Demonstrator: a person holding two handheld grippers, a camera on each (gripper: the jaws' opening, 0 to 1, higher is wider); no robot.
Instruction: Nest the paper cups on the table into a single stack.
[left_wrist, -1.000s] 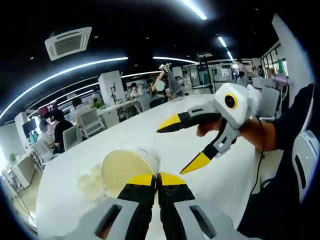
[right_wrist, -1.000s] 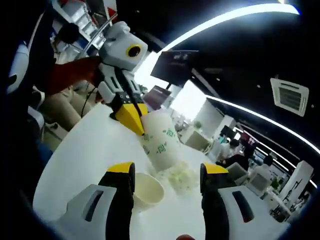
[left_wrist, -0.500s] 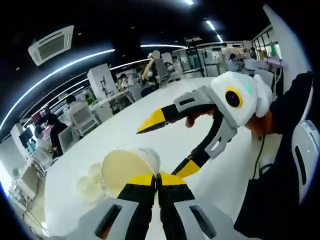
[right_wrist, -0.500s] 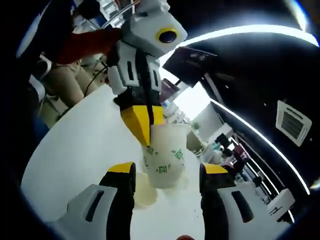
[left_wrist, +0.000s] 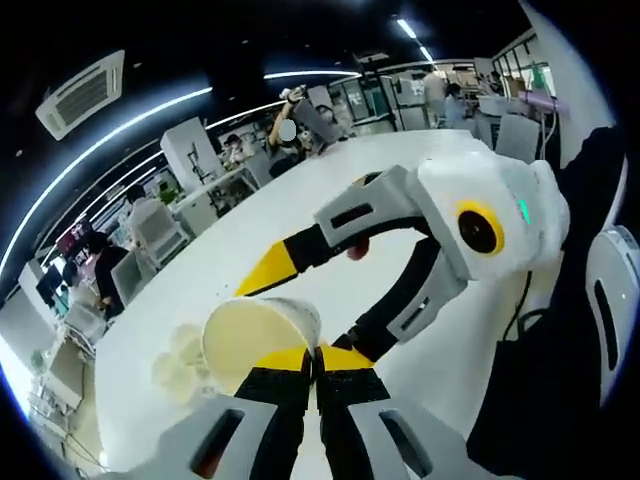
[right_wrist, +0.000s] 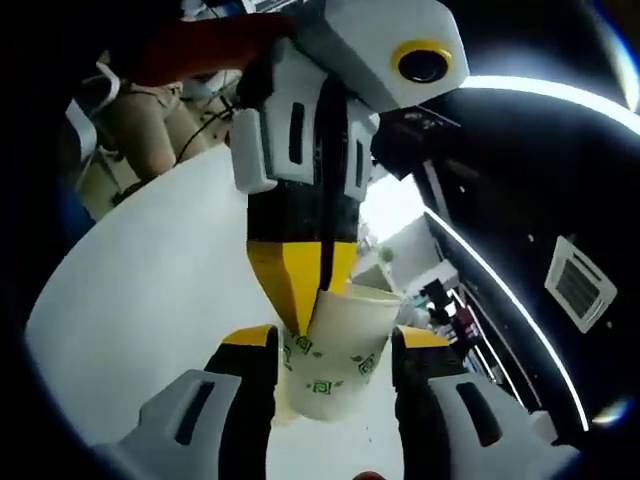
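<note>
Left tongs (left_wrist: 316, 352): closed tight on the rim of a paper cup (left_wrist: 258, 335), wall pinched between the yellow tips; seen from the right gripper view as coming down from above (right_wrist: 318, 290), tips clamped on the rim.
Held cup: lifted clear of the white desk (left_wrist: 400, 190); in the right gripper view (right_wrist: 335, 352) hanging roughly upright, mouth up, green print on its side.
Right tongs (right_wrist: 327, 345): spread wide, gripping nothing; held cup sitting between the two tips, gap on each side. In the left gripper view (left_wrist: 305, 305) straddling the cup from beyond it.
Other cups: pale shapes on the desk (left_wrist: 175, 355) just beyond the held cup, blurred; number not clear.
Key relation: cup body lies straight ahead of the right tongs, between its tips, long axis running across the reach direction, more or less upright; right tongs nearest to the cup wall, left tongs only on the rim.
Likely step: handover or steadying, closing the right tips on the cup body before lowering into another cup.
Risk: thin wall could crush under a hard squeeze.
</note>
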